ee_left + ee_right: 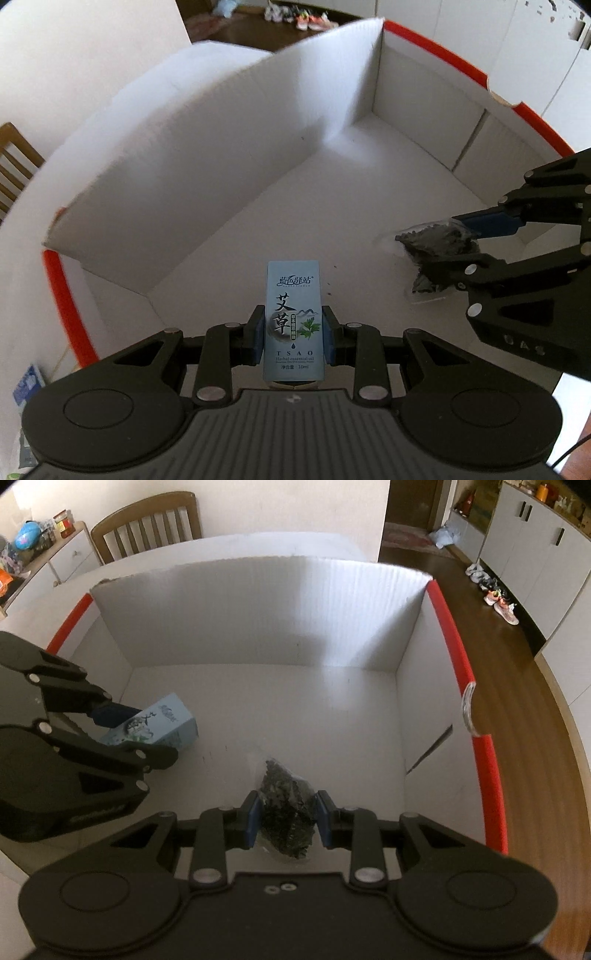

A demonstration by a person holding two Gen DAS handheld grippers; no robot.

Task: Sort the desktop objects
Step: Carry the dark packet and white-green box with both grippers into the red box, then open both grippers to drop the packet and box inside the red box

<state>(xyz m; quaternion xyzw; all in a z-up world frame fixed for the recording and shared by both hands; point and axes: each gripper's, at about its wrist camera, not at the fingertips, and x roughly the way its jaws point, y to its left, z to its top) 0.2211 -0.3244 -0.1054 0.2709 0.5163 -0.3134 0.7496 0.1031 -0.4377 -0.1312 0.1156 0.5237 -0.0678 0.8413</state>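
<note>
Left wrist view: left tongs pinch pale-blue cardboard oil carton inside white red-rimmed corrugated box; right tongs pinch clear bag w/ dark bits. Lower, then release near box floor.

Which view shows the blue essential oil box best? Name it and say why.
The left wrist view: the essential oil box faces the camera between the left gripper fingers, with its label readable. The right wrist view shows the box only obliquely, partly behind the left gripper, over the white cardboard box.
</note>
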